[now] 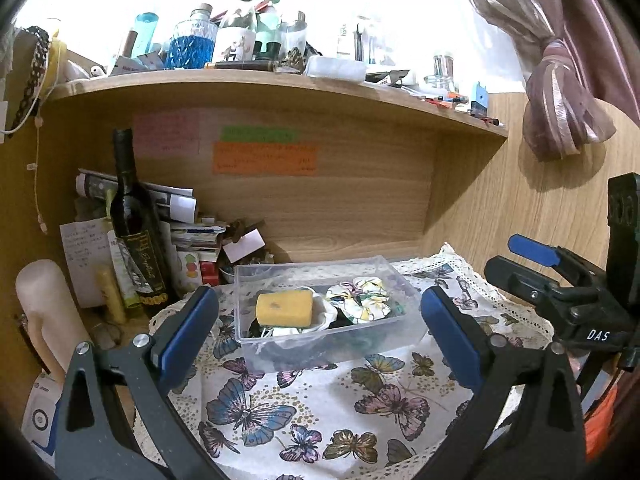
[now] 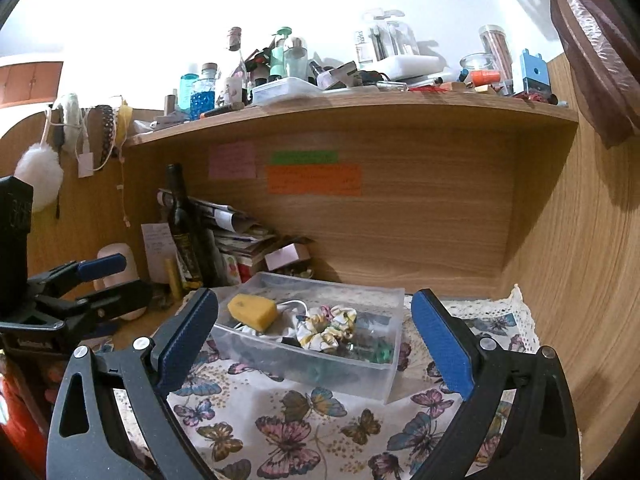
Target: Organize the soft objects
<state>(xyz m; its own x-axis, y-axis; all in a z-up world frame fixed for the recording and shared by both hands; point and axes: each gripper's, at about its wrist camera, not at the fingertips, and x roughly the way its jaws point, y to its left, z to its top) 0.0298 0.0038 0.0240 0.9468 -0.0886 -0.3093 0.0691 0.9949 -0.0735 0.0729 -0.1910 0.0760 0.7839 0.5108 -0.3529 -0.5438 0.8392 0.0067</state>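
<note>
A clear plastic box (image 1: 280,354) (image 2: 380,378) stands on the butterfly cloth (image 1: 320,412) (image 2: 304,428). In it lie a yellow sponge (image 1: 285,308) (image 2: 253,312), a floral scrunchie (image 1: 362,299) (image 2: 329,327), a white cloth piece (image 1: 324,312) and dark items. My left gripper (image 1: 320,324) is open and empty, held in front of the box. My right gripper (image 2: 316,330) is open and empty, also in front of the box. Each gripper shows at the side of the other's view, the right (image 1: 552,276) and the left (image 2: 80,284).
A dark wine bottle (image 1: 136,232) (image 2: 184,232), papers and small boxes (image 1: 192,240) (image 2: 236,240) crowd the back left corner. A white cylinder (image 1: 44,312) stands at far left. A wooden shelf (image 1: 280,88) (image 2: 360,108) overhead carries several bottles. Wooden walls close the back and right.
</note>
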